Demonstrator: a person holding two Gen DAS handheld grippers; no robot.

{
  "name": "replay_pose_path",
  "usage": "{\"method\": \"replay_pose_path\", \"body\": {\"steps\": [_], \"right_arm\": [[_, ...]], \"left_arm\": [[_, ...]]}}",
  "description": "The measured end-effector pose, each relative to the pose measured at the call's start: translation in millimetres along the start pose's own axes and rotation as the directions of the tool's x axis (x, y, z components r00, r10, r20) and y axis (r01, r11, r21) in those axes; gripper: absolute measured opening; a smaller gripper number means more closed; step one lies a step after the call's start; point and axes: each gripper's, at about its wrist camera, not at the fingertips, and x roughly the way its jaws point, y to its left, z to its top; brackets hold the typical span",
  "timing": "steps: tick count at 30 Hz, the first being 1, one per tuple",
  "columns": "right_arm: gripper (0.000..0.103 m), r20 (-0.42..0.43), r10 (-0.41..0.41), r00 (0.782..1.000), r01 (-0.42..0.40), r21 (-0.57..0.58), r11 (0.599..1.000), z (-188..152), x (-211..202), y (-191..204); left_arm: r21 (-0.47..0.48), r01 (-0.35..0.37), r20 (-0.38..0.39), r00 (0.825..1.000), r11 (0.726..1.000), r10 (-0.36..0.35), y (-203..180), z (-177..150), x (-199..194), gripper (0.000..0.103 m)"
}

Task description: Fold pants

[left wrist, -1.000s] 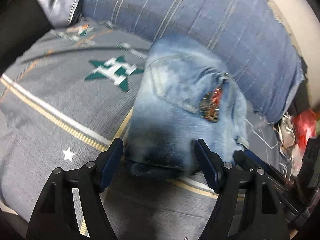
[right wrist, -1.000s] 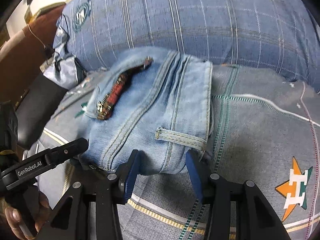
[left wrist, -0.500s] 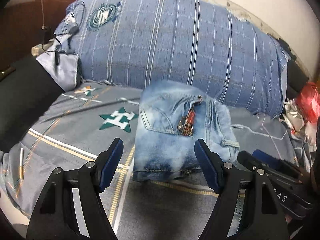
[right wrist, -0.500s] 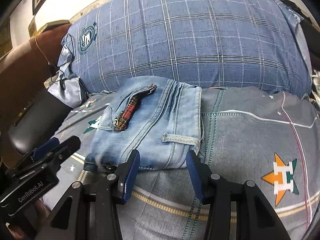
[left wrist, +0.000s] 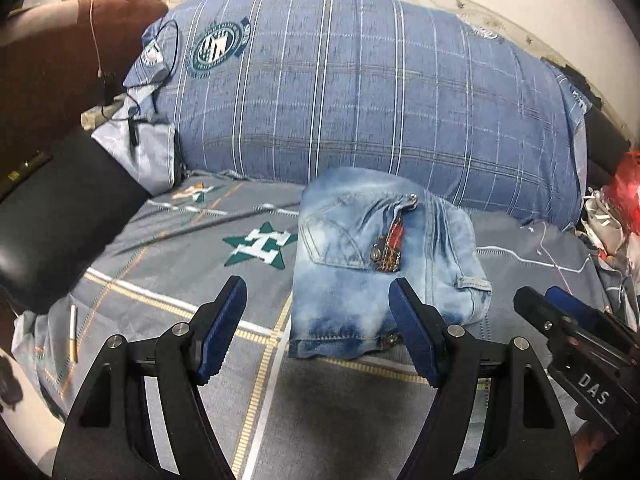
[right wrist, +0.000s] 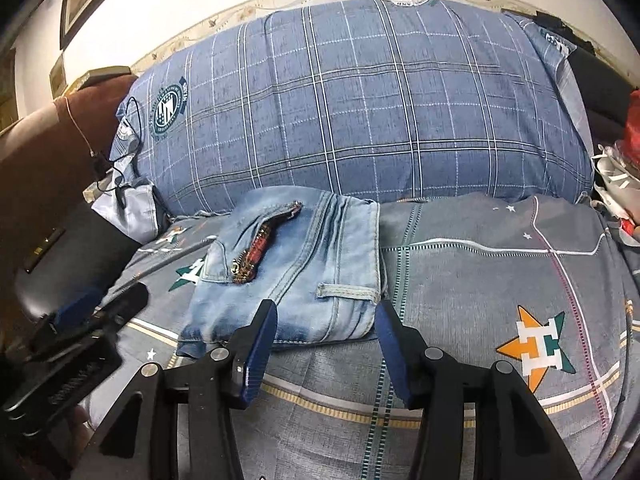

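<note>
The light blue jeans (left wrist: 384, 264) lie folded into a compact rectangle on the grey bedsheet (left wrist: 352, 408), back pocket with a red patch facing up. They also show in the right wrist view (right wrist: 304, 276). My left gripper (left wrist: 320, 332) is open and empty, hovering just in front of the jeans' near edge. My right gripper (right wrist: 324, 352) is open and empty, also just in front of the near edge. Each gripper appears in the other's view, the right one (left wrist: 576, 344) and the left one (right wrist: 80, 340).
A large blue plaid pillow (left wrist: 360, 92) lies right behind the jeans. A black chair seat (left wrist: 52, 216) and brown headboard stand at left. A cigarette (left wrist: 73, 334) lies on the sheet at left. Red and white bags (left wrist: 624, 200) clutter the right edge.
Both grippers have drawn back and up from the folded jeans, which now lie farther ahead. Both stay open and empty.
</note>
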Motion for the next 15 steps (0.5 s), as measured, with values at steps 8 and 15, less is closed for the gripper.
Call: {"method": "replay_pose_path", "body": {"steps": [8, 15], "right_arm": [[0.049, -0.003, 0.007, 1.0, -0.007, -0.009, 1.0, -0.4, -1.5, 2.8], [0.049, -0.011, -0.009, 1.0, 0.009, -0.014, 1.0, -1.0, 0.8, 2.4]], "left_arm": [[0.027, -0.047, -0.006, 0.999, 0.999, 0.047, -6.0, -2.6, 1.5, 0.074], [0.033, -0.047, -0.01, 0.999, 0.998, 0.047, -7.4, -3.0, 0.7, 0.074]]}}
